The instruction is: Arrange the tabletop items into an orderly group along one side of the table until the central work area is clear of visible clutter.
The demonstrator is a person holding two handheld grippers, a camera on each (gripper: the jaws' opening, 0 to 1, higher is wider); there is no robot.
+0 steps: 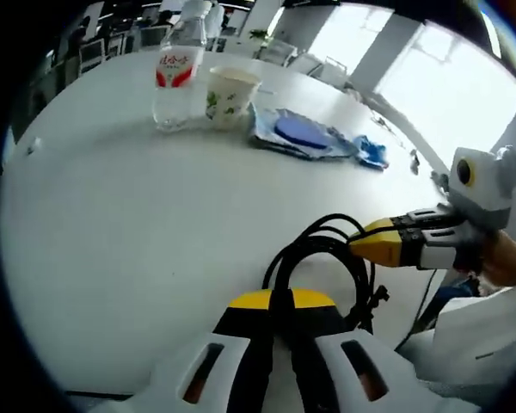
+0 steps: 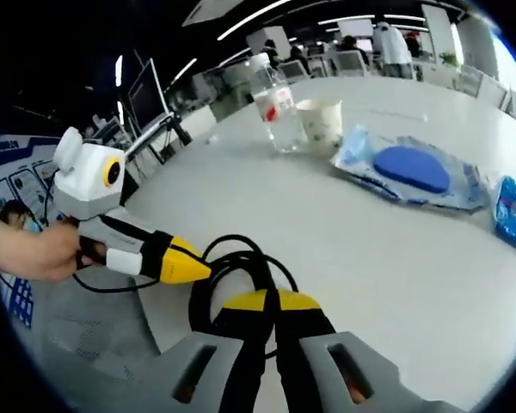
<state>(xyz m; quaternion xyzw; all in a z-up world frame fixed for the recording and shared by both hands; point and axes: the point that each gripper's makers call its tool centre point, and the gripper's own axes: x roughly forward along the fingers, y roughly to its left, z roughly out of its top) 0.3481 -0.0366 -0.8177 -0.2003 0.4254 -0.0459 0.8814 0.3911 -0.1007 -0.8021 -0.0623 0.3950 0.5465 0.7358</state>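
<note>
We're gripping a coiled black cable with both tools at the near edge of the white tabletop: the left hand-held gripper is clenching a loop of it, and the right hand-held gripper is pinching the same coil too. Well apart, toward the far side, a water bottle is standing just beside a paper cup, with a blue plastic packet lying near them.

The smooth white matt surface carries a clear glossy plastic water bottle, a printed paper cup, crinkled shiny blue plastic packets and a black rubbery coiled cable.
</note>
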